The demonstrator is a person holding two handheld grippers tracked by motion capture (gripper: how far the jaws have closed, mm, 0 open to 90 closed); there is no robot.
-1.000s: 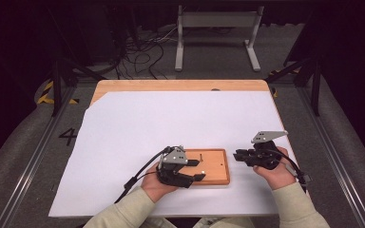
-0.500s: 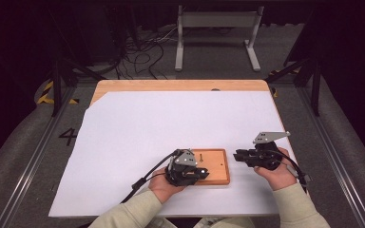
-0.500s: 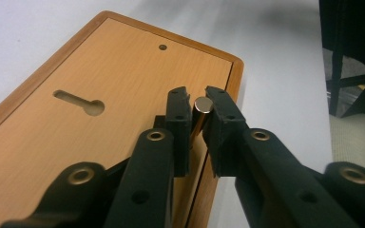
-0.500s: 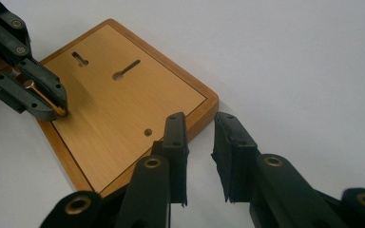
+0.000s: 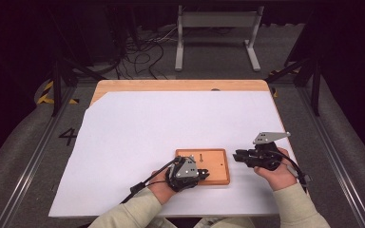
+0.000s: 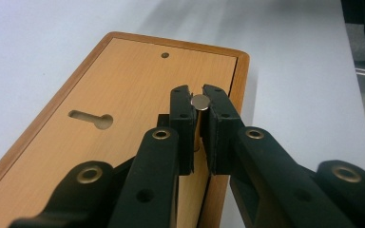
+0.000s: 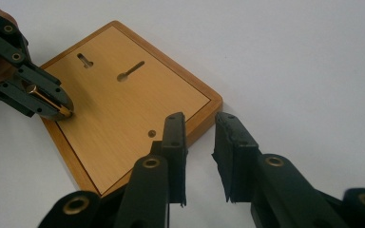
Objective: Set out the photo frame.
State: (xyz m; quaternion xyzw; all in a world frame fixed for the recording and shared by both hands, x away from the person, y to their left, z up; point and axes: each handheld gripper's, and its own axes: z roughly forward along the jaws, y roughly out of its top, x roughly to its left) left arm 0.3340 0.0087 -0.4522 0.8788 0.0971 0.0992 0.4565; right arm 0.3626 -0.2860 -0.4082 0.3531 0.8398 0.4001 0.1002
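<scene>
Brass pin (image 6: 200, 101) sits clamped in the left gripper (image 6: 200, 111) at frame centre (right gripper (image 7: 200, 156) released, empty); keep it upright over the wooden board (image 6: 123, 99).

Floor marking: a dark figure "4" (image 5: 68, 137) on the grey floor left of the table, seen in the high view
Other readable text, labels or brands: none
</scene>
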